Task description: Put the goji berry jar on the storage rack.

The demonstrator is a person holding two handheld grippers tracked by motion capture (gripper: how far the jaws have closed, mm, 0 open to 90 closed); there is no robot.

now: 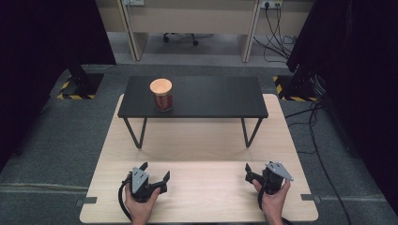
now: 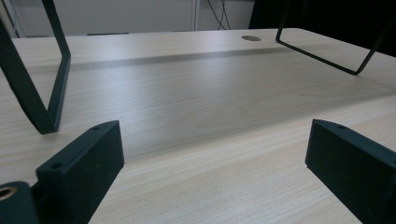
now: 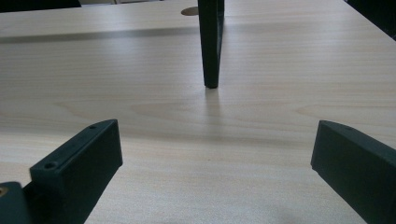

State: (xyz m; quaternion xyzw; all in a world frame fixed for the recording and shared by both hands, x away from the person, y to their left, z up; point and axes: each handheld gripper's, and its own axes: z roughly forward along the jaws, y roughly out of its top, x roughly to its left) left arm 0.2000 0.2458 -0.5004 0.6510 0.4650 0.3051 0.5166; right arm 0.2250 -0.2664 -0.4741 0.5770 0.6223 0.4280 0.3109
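Wooden table [image 1: 202, 140] under both grippers, pale grain running right up between the jaws in each gripper view. Left gripper [image 1: 155, 174] low near the front edge, jaws spread wide, nothing gripped, just bare wood in the gap [image 2: 215, 158]. Right gripper [image 1: 256, 177] same deal: jaws wide apart, empty, resting low over the wood [image 3: 215, 158]. Jar [image 1: 162, 95] well ahead of both sets of jaws, up on the black bench [image 1: 211, 96], standing upright near its left end, round tan lid on top. Closer to the left jaws than the right, but well apart from either. Bench legs straight ahead of the jaws: one thin post [image 3: 210, 42] dead centre beyond the right pair, a bent frame [image 2: 46, 79] off beyond the left pair.
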